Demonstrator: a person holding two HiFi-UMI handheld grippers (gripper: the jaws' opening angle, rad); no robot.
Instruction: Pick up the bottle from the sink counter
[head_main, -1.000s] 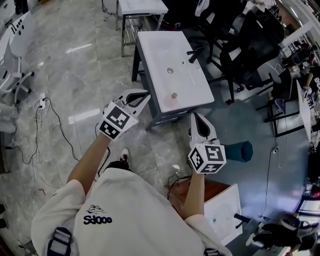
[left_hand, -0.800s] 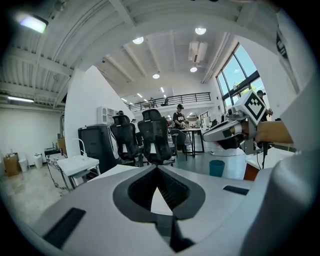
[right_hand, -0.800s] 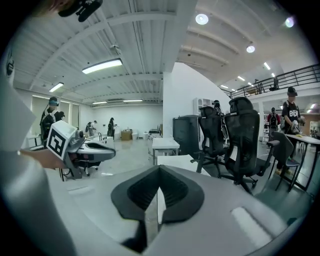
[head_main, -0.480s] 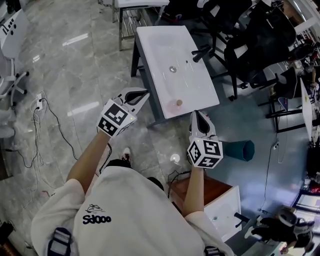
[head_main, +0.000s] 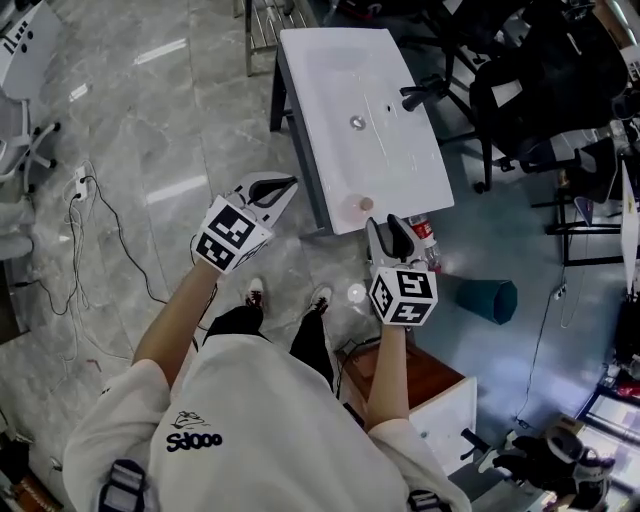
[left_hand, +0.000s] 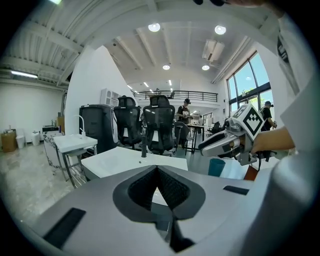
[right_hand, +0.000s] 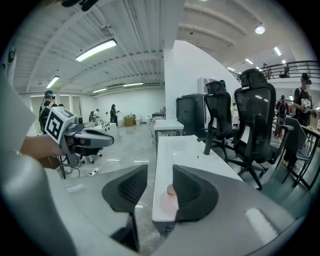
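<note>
At the sink counter's (head_main: 400, 160) near edge sits the bottle (head_main: 356, 206).

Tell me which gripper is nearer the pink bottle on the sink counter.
Right. The right gripper is just short of the bottle, its jaws have just been opening, nothing between them yet. The left gripper is farther off, beyond the counter's left edge.

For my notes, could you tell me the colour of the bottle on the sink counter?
Bottle: pale pink, tan cap; clearest in right gripper view.
</note>
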